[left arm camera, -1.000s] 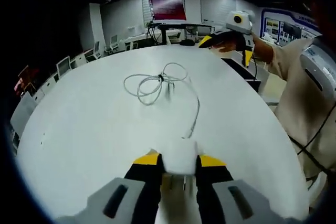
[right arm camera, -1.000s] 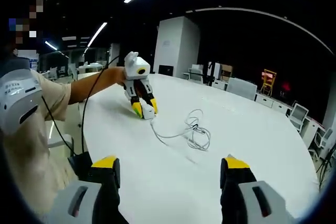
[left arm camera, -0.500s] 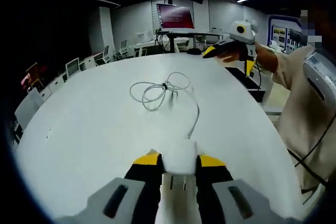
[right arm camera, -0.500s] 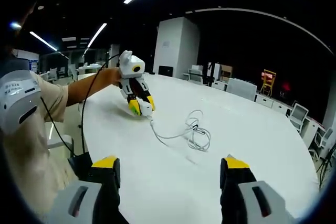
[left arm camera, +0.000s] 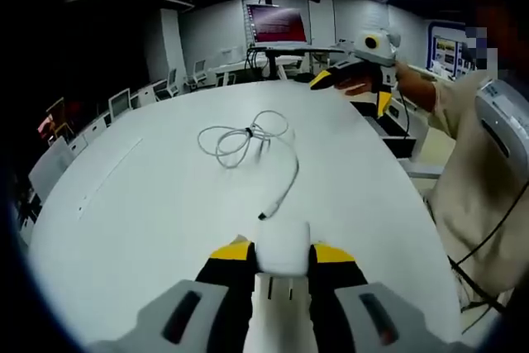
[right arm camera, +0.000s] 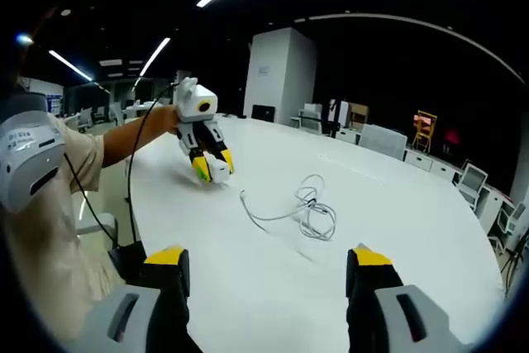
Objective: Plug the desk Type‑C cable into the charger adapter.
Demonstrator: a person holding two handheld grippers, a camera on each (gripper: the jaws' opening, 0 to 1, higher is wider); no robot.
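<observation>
- The left gripper's fingers [left arm camera: 237,255] are clamped on the white charger adapter [left arm camera: 283,245], lifted off the worktop [left arm camera: 149,204] so its port can face the cable.
- The right gripper's fingers [right arm camera: 168,260] stand wide apart, free to fetch the plug.
- The Type-C cable [left arm camera: 248,134] lies coiled mid-worktop, its plug end [left arm camera: 263,216] trailing toward the near edge.

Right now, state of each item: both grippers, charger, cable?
Left gripper: shut on the charger.
Charger: white, clamped between the jaws, lifted off the table.
Cable: loosely coiled on the table, plug end free, not in the charger.
Right gripper: open, holding nothing, above the table.
</observation>
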